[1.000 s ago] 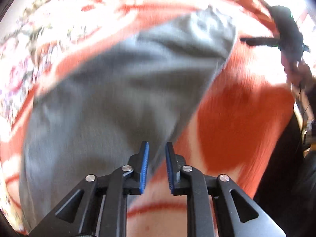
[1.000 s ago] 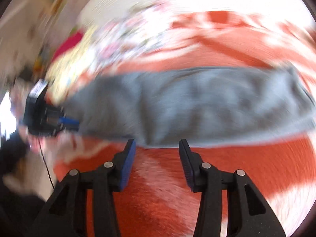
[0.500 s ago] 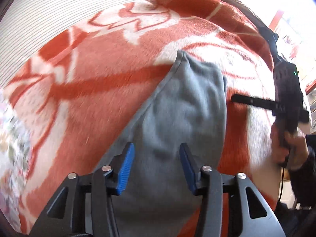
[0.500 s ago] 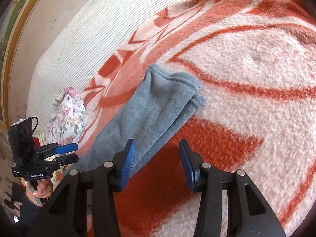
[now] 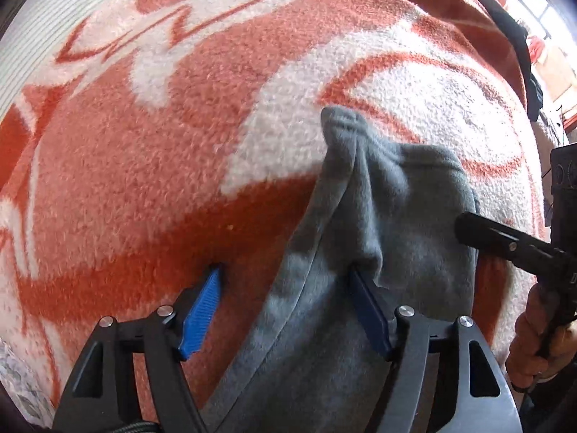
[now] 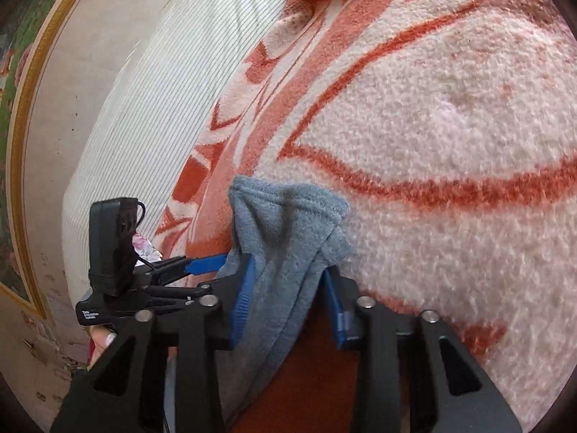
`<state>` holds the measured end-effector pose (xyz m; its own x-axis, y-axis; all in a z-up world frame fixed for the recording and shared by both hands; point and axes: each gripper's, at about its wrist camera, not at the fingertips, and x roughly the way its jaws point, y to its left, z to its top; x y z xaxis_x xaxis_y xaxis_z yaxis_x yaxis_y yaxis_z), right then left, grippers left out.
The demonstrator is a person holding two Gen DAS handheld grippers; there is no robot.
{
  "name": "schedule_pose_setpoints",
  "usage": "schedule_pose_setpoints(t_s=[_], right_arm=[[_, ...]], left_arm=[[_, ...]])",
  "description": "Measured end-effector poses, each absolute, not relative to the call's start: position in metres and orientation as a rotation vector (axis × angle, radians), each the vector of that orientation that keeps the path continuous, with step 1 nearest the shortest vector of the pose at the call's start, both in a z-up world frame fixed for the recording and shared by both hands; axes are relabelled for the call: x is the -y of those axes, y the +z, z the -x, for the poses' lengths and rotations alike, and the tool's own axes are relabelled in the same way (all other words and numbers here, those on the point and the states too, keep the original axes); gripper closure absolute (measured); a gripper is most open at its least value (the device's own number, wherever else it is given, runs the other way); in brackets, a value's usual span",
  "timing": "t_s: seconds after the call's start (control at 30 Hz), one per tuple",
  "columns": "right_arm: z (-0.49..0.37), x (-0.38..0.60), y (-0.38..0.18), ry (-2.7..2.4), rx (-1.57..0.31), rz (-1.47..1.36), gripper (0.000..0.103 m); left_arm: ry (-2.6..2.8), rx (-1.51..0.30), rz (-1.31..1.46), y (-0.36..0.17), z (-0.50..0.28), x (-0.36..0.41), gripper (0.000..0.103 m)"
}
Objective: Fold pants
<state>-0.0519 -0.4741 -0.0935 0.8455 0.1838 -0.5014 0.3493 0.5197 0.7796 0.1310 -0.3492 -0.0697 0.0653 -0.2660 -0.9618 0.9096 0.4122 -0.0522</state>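
The grey fleece pants [image 5: 378, 223] lie folded lengthwise on an orange and white blanket [image 5: 144, 151]. My left gripper [image 5: 285, 288] is open and low on the blanket, its jaws straddling the left edge of the pants near the leg end. My right gripper [image 6: 286, 285] is open, its jaws on either side of the right edge of the same end of the pants [image 6: 288, 223]. The right gripper's black finger [image 5: 505, 241] shows at the right of the left wrist view. The left gripper [image 6: 202, 267] shows in the right wrist view.
A white striped sheet [image 6: 151, 101] covers the bed beyond the blanket [image 6: 432, 108]. A wall with a gold-framed picture [image 6: 21, 108] is at the left of the right wrist view. A floral cloth [image 5: 18, 379] lies at the lower left.
Both grippers moved down and forward to the leg end of the pants. The jaws now straddle the cloth edges, which have bunched up slightly.
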Motion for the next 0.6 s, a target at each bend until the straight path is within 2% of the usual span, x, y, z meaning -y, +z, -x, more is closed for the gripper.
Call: schedule_pose_setpoints(t_s=[0.03,0.07,0.1,0.13,0.37,0.5,0.6], right_arm=[[0.053,0.476,-0.098,-0.113,-0.570,-1.054,0.096],[0.055,0.479,-0.102,-0.102,-0.554,-1.081,0.096],[0.058,0.482,-0.103,-0.094,-0.528,-1.099,0.096],[0.063,0.484,-0.101,-0.095,-0.502,-1.104,0.096],[0.078,0.488,-0.083,-0.109,-0.472,-1.037,0.096],[0.088,0.481,-0.070,-0.045,-0.419,-1.030,0.096],[0.090,0.466,-0.041,0.050,-0.370,-0.981,0.096]], left_arm=[[-1.002,-1.165,-0.710,-0.069,-0.129,0.354,0.036],[-1.019,-1.160,-0.707,-0.066,-0.127,0.360,0.053],[-1.051,-1.161,-0.693,-0.062,-0.124,0.364,0.086],[-1.073,-1.167,-0.677,-0.057,-0.122,0.369,0.093],[-1.061,-1.131,-0.617,-0.055,-0.108,0.375,0.096],[-1.107,-1.069,-0.544,-0.021,-0.103,0.349,0.096],[-1.132,-1.028,-0.472,0.010,-0.101,0.319,0.096]])
